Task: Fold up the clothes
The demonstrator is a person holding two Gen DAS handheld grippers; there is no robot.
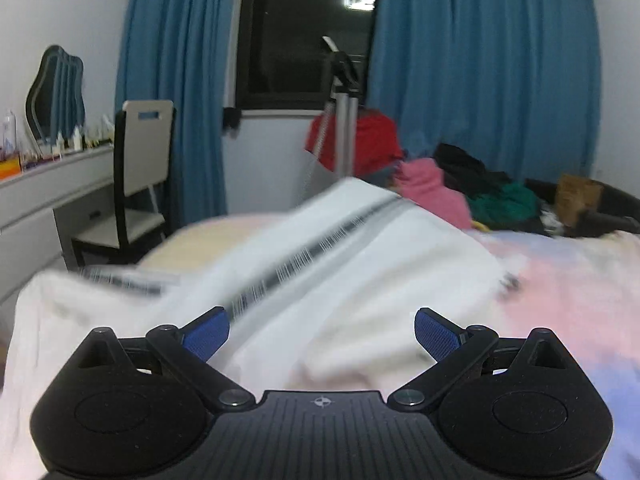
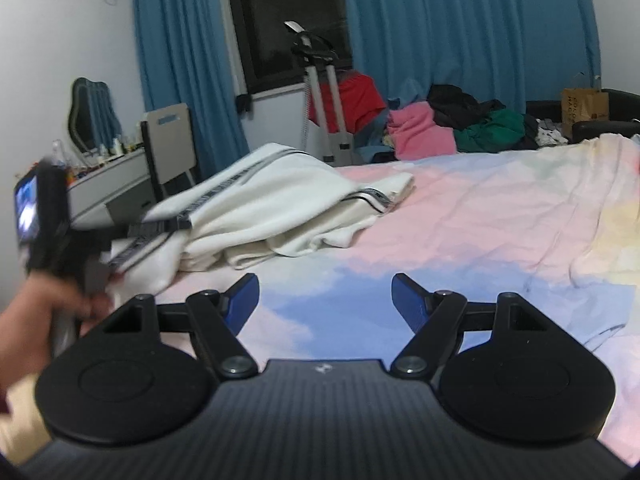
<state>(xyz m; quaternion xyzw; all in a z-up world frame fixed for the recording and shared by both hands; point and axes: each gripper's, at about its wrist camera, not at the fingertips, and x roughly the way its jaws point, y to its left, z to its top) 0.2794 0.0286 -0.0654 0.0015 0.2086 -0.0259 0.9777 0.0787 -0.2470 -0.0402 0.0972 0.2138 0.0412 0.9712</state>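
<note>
A bed under a pastel pink-and-blue sheet fills a room with 2 blue curtains, 1 dark window, 1 chair and 1 clothes heap. 1 white striped garment lies crumpled on the bed's left side; the left gripper hangs over it and the right gripper over bare sheet, both with fingers spread wide and empty

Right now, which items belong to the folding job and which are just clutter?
Job:
- white striped garment
- bed sheet as the work surface
- left gripper, right gripper, both open

Clutter:
- clothes pile
- chair
- paper bag
</note>
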